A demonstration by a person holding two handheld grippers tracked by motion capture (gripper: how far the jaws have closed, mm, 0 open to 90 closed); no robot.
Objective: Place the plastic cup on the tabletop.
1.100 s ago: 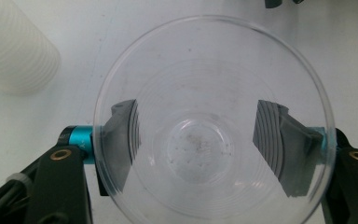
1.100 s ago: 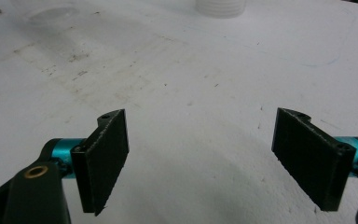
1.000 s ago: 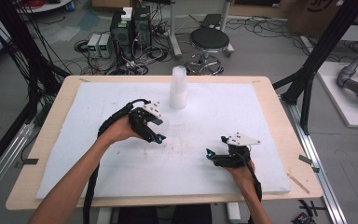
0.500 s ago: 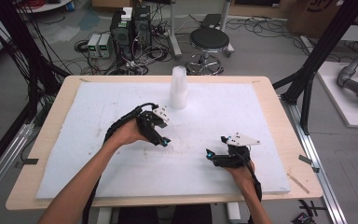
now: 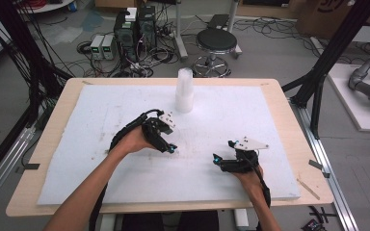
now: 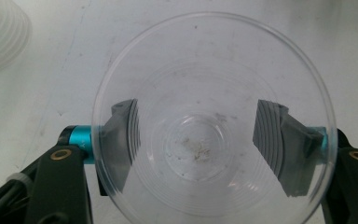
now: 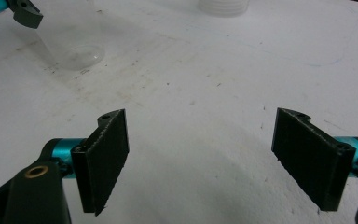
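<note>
A clear plastic cup (image 6: 205, 116) sits between the pads of my left gripper (image 6: 205, 135), which is shut on its sides; I look down into its mouth. In the high view the left gripper (image 5: 170, 146) is at the middle of the white sheet (image 5: 101, 110). The right gripper view shows the cup (image 7: 70, 42) at the far left, its base on or just above the sheet. My right gripper (image 7: 200, 149) stands open with nothing between its pads, low over the sheet, to the right of the left gripper (image 5: 223, 150).
A stack of white cups (image 5: 184, 90) stands upright at the back middle of the sheet, beyond the left gripper, and its base edges into the left gripper view (image 6: 0, 32). The wooden table rim (image 5: 289, 120) frames the sheet. A stool (image 5: 216, 43) and floor cables lie beyond.
My left gripper has shifted slightly to the right with the cup in it. The right gripper has not moved.
</note>
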